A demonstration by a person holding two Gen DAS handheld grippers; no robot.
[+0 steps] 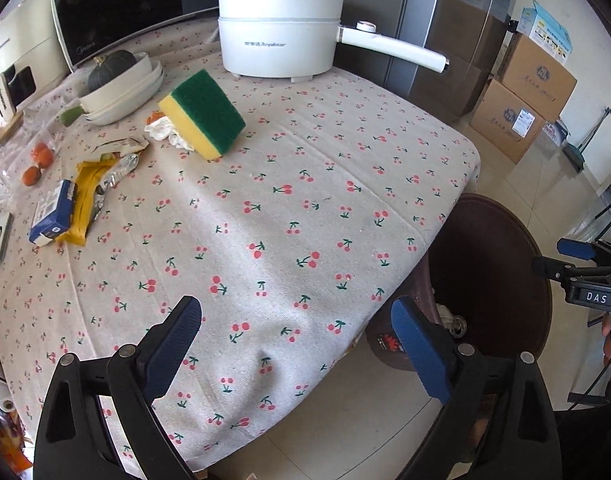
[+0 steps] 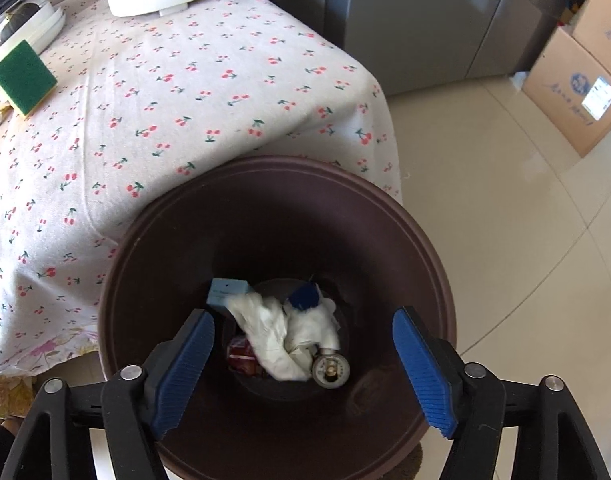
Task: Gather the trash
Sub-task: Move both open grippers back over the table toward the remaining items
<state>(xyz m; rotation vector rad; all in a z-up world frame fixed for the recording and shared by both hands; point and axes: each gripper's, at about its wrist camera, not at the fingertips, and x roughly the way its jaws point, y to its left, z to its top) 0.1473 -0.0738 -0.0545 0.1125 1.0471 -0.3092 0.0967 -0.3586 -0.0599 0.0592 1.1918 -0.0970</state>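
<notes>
Cherry-print table (image 2: 185,92); right gripper (image 2: 303,364) spread above trash bin (image 2: 417,240), tissue (image 2: 281,332) inside.

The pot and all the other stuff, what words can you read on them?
"Royalstar": on the white electric pot, after some small characters too blurred to read.
"DAS": on the right tongs, seen from the left wrist camera.
"Midea", faintly: on the black microwave door.
Blue carton, cardboard boxes and white appliance: print too small or blurred to read.
</notes>
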